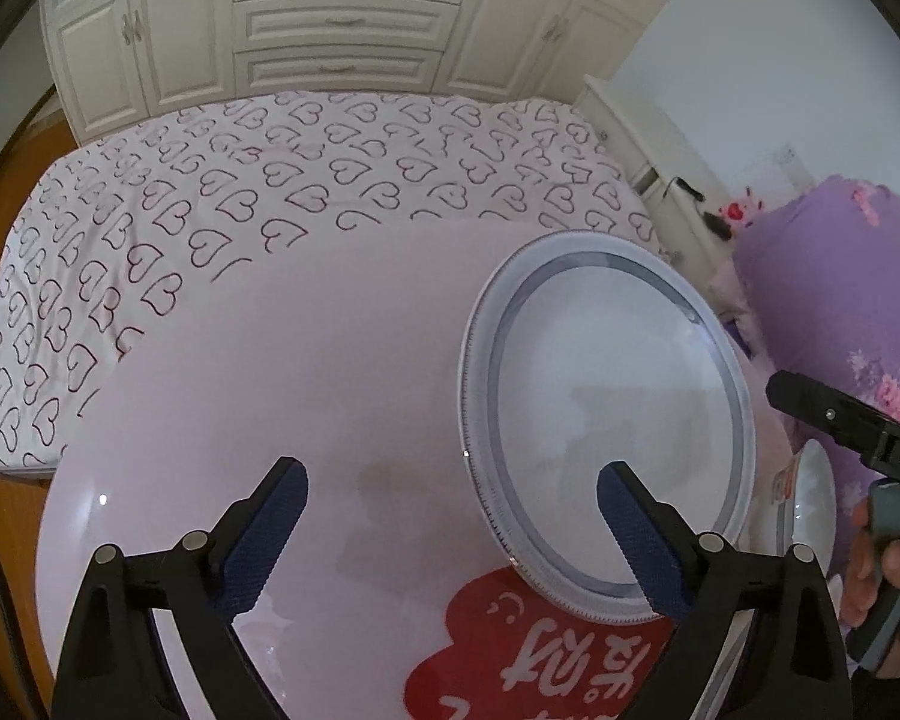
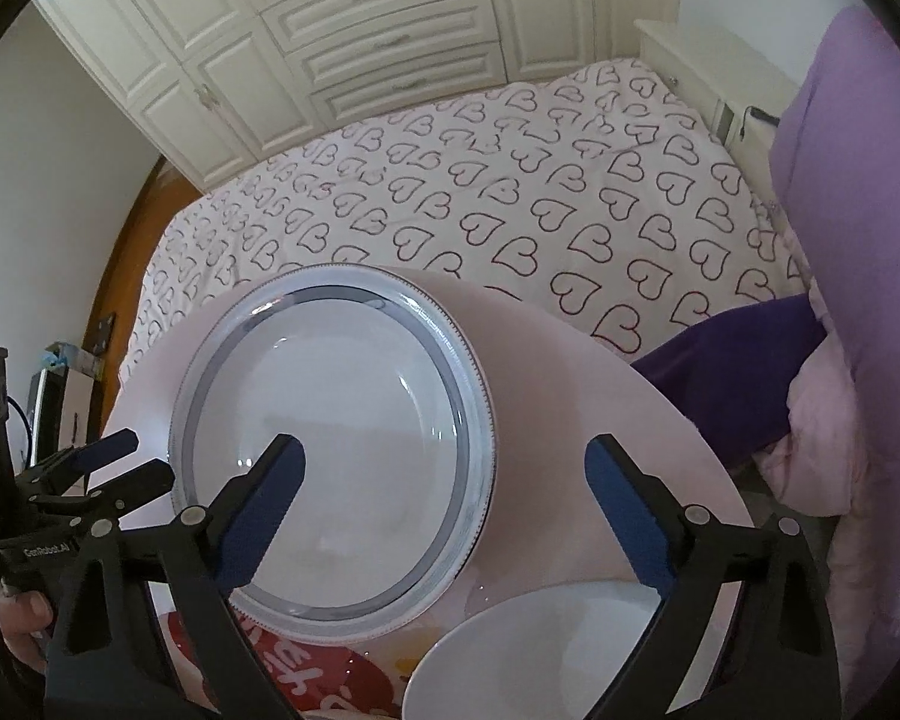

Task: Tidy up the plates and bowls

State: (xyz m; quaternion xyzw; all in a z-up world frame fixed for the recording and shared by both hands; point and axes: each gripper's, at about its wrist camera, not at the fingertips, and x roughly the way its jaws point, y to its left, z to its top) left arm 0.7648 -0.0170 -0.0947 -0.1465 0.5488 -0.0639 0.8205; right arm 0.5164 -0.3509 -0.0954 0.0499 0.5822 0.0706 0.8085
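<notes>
Both the left claw and right claw gape empty above the table. Plate lies inboard; bowl overlaps the near edge.

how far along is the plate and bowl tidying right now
Early, by the look of it. Nothing looks stacked: the gray-rimmed plate lies on the round pink table, and the white bowl sits apart beside it. Nothing is in hand; the left gripper and right gripper both hover open and empty above the table. Gathering the plate and bowl together looks left to do.
</notes>
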